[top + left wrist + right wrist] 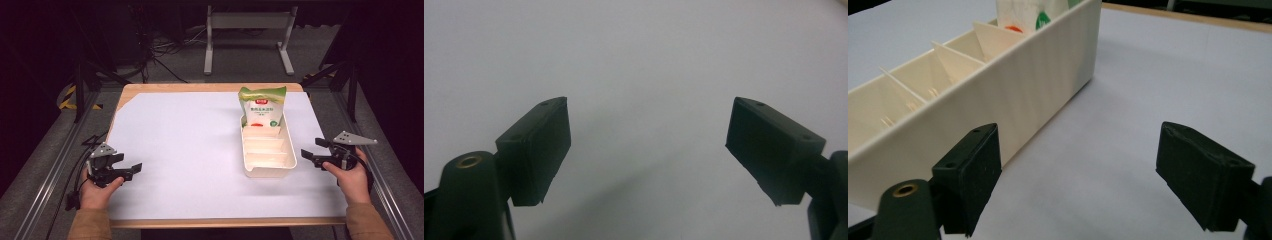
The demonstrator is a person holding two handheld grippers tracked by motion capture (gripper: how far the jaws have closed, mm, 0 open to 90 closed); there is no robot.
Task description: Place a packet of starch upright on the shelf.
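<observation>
Nearest, the left gripper (131, 169) and right gripper (309, 157) rest unclenched and empty over the white sheet-covered table (175, 145). Beyond, a cream plastic divided tray (268, 159) lies lengthwise, near to far. A green-and-white pouch (261, 107) stands upright in its farthest compartment, apparently; the other compartments look unfilled.

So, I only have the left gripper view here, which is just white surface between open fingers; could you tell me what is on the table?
Observer: A cream divided tray sits right of centre.
Operator: Thank you, is anything in it?
Observer: A green and white pouch stands upright in its far compartment; the nearer ones look empty.
Operator: And where is the right gripper, please?
Observer: The right gripper is just right of the tray, fingers open, holding nothing.
</observation>
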